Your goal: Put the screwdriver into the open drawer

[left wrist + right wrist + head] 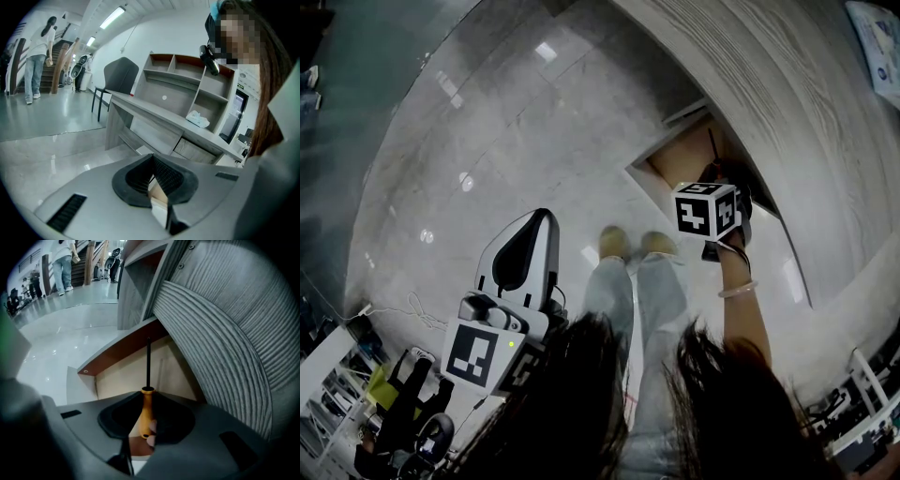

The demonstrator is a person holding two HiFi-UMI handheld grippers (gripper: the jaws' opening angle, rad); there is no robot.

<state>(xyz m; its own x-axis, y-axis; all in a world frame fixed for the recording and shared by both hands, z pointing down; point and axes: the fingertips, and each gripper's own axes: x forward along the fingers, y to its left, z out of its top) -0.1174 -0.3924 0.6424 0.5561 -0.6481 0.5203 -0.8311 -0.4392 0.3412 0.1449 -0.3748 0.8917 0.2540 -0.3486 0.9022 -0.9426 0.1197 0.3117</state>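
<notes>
Polished floor [56,343] borders the open drawer [140,373]. The screwdriver [146,411], judged light and rigid, is clamped by its orange handle in the right hand-held gripper [147,397]; the left hand-held gripper [152,164] is closed, empty.

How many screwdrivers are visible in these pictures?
1. The screwdriver, orange-handled, is held in the right gripper, shaft pointing toward the open drawer. Part of the drawer is hidden, so another could be there.

Black chair [120,76] beside grey desk [157,112]; glossy floor [42,119]
</notes>
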